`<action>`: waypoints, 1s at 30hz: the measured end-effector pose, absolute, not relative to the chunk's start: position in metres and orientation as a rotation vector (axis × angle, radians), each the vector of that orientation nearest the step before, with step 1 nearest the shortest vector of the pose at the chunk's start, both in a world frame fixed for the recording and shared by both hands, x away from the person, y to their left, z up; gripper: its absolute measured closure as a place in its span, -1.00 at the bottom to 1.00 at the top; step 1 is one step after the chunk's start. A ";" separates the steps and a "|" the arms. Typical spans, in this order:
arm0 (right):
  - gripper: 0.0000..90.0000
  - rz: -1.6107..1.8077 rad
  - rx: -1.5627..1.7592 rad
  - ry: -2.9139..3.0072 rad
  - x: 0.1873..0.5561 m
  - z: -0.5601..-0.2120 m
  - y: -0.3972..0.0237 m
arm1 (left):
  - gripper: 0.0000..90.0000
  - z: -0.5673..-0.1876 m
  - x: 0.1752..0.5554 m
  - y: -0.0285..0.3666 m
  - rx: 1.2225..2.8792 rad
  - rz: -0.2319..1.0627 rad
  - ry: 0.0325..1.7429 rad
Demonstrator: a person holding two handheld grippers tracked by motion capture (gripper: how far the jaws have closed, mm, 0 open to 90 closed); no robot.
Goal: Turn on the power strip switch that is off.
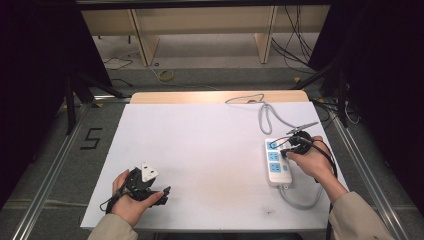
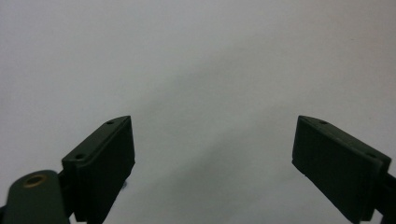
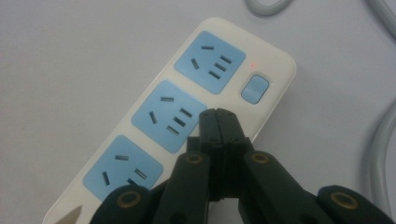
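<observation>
Right gripper: your jaws are pressed together, nothing between them, tips over the power strip's white edge beside its middle socket, just short of the switch. Your right hand lies against the strip's right side. Left gripper: jaws spread wide, empty, well left of the strip, over bare table; hand cradles it from below.

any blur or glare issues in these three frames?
High view: sharp, table evenly lit, surroundings dark. Left gripper view: soft, blank white, slight vignette. Right gripper view: power strip crisp, red indicator lit, closed right gripper slightly soft up close.
</observation>
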State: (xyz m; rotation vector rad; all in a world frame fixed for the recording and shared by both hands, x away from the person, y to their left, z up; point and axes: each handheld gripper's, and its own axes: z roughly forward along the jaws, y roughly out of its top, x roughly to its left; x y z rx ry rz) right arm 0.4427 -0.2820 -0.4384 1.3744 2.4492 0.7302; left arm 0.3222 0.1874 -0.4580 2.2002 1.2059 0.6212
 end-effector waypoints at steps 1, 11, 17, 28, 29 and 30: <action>1.00 0.729 1.378 2.450 0.443 -0.438 -0.282 | -0.72 -0.458 0.322 0.187 2.201 0.620 1.206; 1.00 0.713 1.387 2.455 0.444 -0.438 -0.281 | -0.72 -0.458 0.322 0.187 2.199 0.619 1.208; 1.00 0.690 1.383 2.461 0.445 -0.438 -0.279 | -0.72 -0.458 0.322 0.187 2.197 0.622 1.206; 1.00 0.671 1.396 2.464 0.446 -0.437 -0.278 | -0.72 -0.458 0.322 0.187 2.196 0.620 1.208; 1.00 0.669 1.396 2.465 0.446 -0.437 -0.278 | -0.72 -0.458 0.322 0.187 2.196 0.620 1.208; 1.00 0.667 1.394 2.466 0.446 -0.437 -0.278 | -0.72 -0.458 0.322 0.187 2.196 0.620 1.208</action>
